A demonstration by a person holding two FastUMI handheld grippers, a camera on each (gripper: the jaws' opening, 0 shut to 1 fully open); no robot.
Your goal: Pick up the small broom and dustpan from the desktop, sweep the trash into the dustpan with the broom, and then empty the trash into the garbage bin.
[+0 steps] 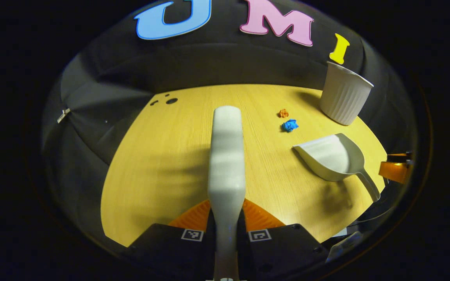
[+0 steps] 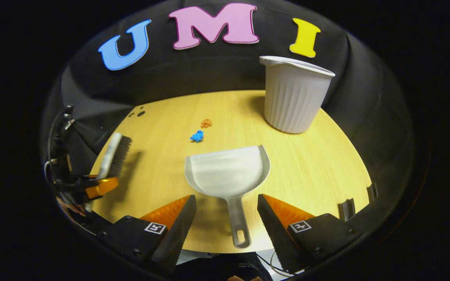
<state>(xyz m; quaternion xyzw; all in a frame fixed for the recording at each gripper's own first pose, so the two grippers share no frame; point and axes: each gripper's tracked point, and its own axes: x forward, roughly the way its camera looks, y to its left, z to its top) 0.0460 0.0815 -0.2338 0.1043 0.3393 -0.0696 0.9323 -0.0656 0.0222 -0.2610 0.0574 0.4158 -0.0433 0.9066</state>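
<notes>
broom [image 1: 227, 156] clamped between both fingers of left gripper [image 1: 227, 218], sticking straight ahead above the desktop [image 1: 162, 164]; seen from the right gripper view as bristles [image 2: 120, 156] facing right, held off to its far left. right gripper [image 2: 227, 212] spread wide, fingers either side of dustpan [image 2: 229, 171] handle, not touching it. dustpan flat on desktop, mouth facing away. blue scrap [image 2: 197, 136] and orange scrap [image 2: 206, 123] just beyond the pan, ahead-left. garbage bin [image 2: 293, 95] upright farther ahead, to the right.

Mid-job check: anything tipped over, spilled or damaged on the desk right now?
Nothing stands out. The bin stands upright, the dustpan lies flat between the open right tongs, and the left tongs hold the broom. The orange scrap and blue scrap are just the unswept trash.
</notes>
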